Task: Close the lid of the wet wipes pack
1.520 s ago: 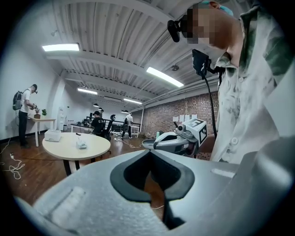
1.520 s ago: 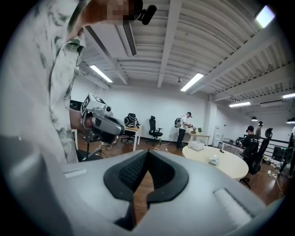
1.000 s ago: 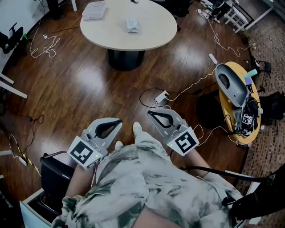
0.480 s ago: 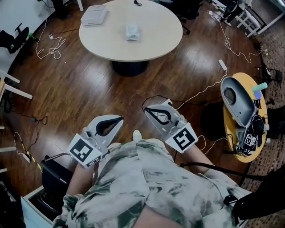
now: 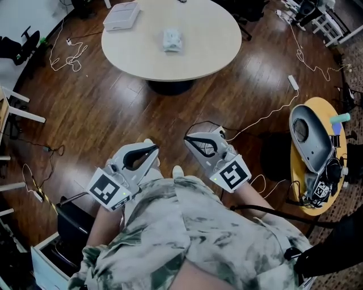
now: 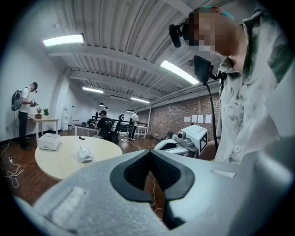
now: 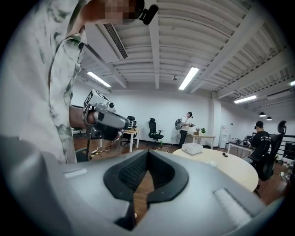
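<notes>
We stand on a dark wooden floor [image 5: 113,113], with loose white cables [image 5: 266,113] trailing across it. Ahead of us is a round pale table [image 5: 210,51], well apart from both tools. Off to our right stands a small yellow stand [image 5: 324,106] carrying a grey device [image 5: 309,133].

We hold both tools low, close to our patterned shirt [image 5: 187,232], over the floor and pointing toward the table. The left gripper [image 5: 154,149] has its jaws clenched tip to tip, with nothing between them. Its own view shows only floor and cable through the gap behind the tips. The right gripper [image 5: 188,139] is clenched the same way and also holds nothing. The two tools sit beside each other without touching.

A white box [image 5: 121,15] lies at the table's far left edge. The wet wipes pack [image 5: 172,39] rests near the middle of the tabletop, untouched. It is too small here for us to tell how its lid stands.
</notes>
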Demonstrator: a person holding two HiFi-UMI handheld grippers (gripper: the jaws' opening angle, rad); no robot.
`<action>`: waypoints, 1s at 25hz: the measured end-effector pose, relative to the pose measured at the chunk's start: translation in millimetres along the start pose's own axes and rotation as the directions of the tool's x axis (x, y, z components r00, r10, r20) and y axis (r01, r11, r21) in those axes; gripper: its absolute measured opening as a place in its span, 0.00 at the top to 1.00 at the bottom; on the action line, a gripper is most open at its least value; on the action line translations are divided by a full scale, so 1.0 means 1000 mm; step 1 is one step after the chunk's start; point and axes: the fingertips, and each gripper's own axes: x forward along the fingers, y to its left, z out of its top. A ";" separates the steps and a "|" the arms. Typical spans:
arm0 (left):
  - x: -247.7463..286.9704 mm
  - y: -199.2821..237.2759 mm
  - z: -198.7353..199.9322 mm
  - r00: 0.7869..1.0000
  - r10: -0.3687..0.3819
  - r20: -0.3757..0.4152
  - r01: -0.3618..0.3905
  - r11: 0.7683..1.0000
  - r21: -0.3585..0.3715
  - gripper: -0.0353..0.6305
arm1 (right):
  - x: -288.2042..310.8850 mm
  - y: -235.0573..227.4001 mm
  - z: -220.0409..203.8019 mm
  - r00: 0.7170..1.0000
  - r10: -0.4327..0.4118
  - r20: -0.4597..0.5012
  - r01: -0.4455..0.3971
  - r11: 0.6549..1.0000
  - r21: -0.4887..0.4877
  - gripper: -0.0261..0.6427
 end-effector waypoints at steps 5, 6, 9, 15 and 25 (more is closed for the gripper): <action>0.010 0.044 0.004 1.000 -0.019 0.014 0.019 1.000 -0.002 0.95 | 0.034 -0.033 0.004 1.000 -0.022 -0.020 0.021 1.000 -0.022 0.95; 0.011 0.055 0.005 1.000 -0.024 0.017 0.024 1.000 -0.001 0.95 | 0.041 -0.040 0.005 0.999 -0.028 -0.025 0.028 0.999 -0.022 0.95; 0.016 0.091 0.012 0.999 -0.038 0.025 0.038 0.999 0.004 0.95 | 0.068 -0.064 0.012 0.998 -0.047 -0.036 0.046 0.999 -0.030 0.95; 0.016 0.164 0.032 0.997 -0.062 0.044 0.061 0.998 0.023 0.95 | 0.132 -0.109 0.030 0.996 -0.066 -0.053 0.061 0.995 -0.076 0.95; -0.007 0.258 0.039 0.998 -0.049 0.038 0.048 0.999 0.021 0.95 | 0.227 -0.167 0.040 0.993 -0.093 -0.071 0.083 0.987 -0.140 0.95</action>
